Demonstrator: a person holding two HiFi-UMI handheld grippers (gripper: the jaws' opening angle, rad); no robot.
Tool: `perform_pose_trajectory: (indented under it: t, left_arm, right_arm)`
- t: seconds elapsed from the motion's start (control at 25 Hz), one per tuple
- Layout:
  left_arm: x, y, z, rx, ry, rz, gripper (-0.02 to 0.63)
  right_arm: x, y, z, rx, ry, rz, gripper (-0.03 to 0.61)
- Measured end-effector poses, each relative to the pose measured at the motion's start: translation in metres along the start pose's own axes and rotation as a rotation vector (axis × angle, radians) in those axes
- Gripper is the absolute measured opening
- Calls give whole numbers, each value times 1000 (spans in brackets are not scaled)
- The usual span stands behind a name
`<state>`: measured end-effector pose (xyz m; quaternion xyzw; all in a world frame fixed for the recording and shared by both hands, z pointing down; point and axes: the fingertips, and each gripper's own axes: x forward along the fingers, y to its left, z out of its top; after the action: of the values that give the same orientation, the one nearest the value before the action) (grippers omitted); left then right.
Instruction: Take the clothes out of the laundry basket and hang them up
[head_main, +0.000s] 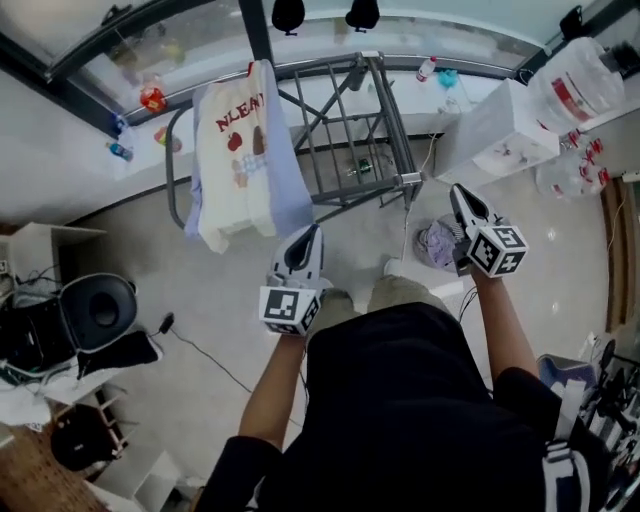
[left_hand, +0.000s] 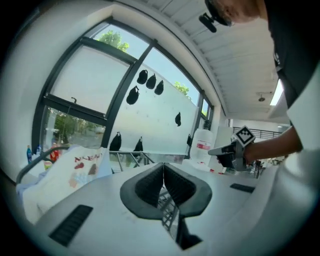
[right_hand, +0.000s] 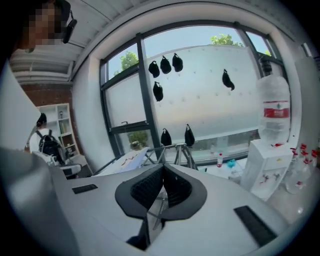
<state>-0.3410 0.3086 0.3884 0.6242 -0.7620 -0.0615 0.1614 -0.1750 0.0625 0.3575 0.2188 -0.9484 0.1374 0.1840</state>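
Both tongs are pressed together and empty: left gripper (head_main: 310, 238), right gripper (head_main: 460, 197). A cream shirt (head_main: 238, 160) drapes over the drying rack's (head_main: 350, 130) left end. Only the head view shows the laundry basket (head_main: 420, 248) on the floor.

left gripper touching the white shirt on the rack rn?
Apart. The left gripper view shows it: the left gripper has its jaws shut on nothing, and the white shirt hangs off to the left, clear of it.
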Motion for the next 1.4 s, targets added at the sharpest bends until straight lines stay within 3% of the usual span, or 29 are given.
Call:
perform_pose_trajectory:
  t: [0.2,0.44,0.72,0.92,1.2,1.4]
  left_arm:
    - [40,-74,-51,-20,134,-141,6]
    - [95,-169,-77,37,185,-295,6]
    - [149,-273,-112,119,284,-304,6]
    - [177,-341,-136,125,324,-295,6]
    - [217,-412,-159,98,333,-270,5]
    - [252,-434,-175,98,347,-294,5]
  right_arm:
    - [-51,-49,-1,7,-41,-96,1]
    - [-133,-136,-40,61,-38,-216,2]
    - [-218,-242,-117,209,2,-250,0]
    - [-248,-303,-178,309,57,-247,0]
    - [-232,-354,-253,429,208,-150,0]
    - [-198,-394,-308,376,331,-184,2]
